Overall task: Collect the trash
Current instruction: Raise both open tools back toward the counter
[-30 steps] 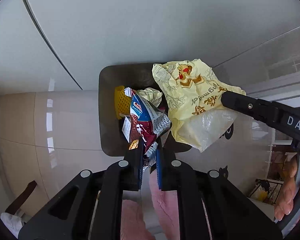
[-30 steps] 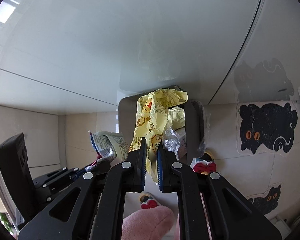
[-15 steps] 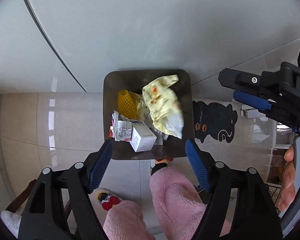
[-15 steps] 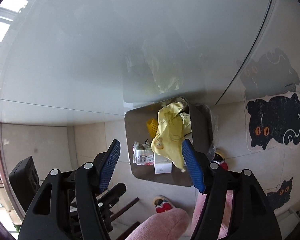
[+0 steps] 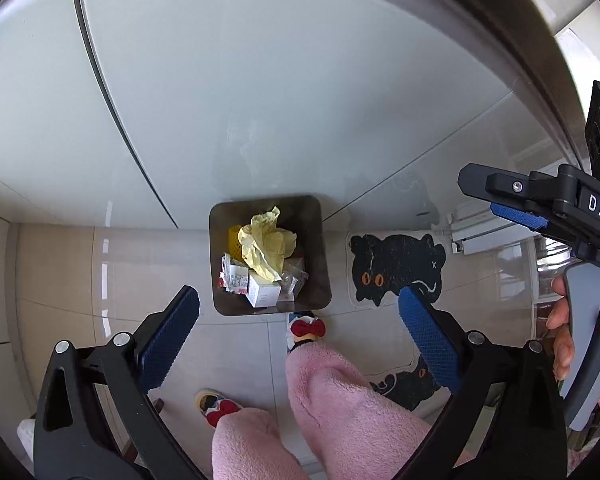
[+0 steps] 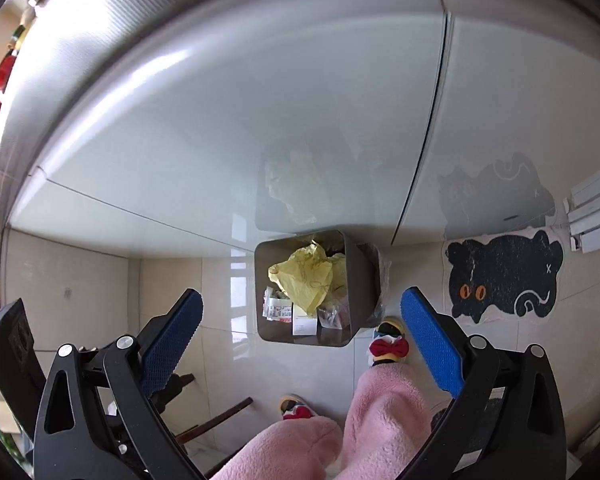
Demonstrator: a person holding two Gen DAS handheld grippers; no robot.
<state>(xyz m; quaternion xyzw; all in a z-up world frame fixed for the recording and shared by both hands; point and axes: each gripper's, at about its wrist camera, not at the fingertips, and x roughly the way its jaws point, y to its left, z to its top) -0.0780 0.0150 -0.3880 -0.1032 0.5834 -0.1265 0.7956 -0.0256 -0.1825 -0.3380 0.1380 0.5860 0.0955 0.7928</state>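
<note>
While both tools are hanging high over the floor, 2 grippers are showing: left gripper w/ jaws spread wide, nothing between the pads; right gripper likewise spread wide and empty. Both sets of jaws have just been opening. Nearest below: 2 pink-clad legs and 2 slippers w/ red bows, toes just beside the bin's near edge. Right hand is gripping its tool's handle at the left view's edge.

Trash bin: 1 count, standing on the tiled floor against the white cabinet front. Inside: 1 yellow bag lying crumpled on top, 1 snack wrapper at the near-left, 1 small white box, 1 yellow mesh piece, clear plastic scraps.

Vs. a second ago: bag and wrapper were pinched in the jaws above the bin; both are now lying inside it, and bin is looking smaller, further below.

Cat-shaped mats: 2, larger one beside bin, apart from it. Floor left of bin is lying open; chair legs are sitting near the left tool.
</note>
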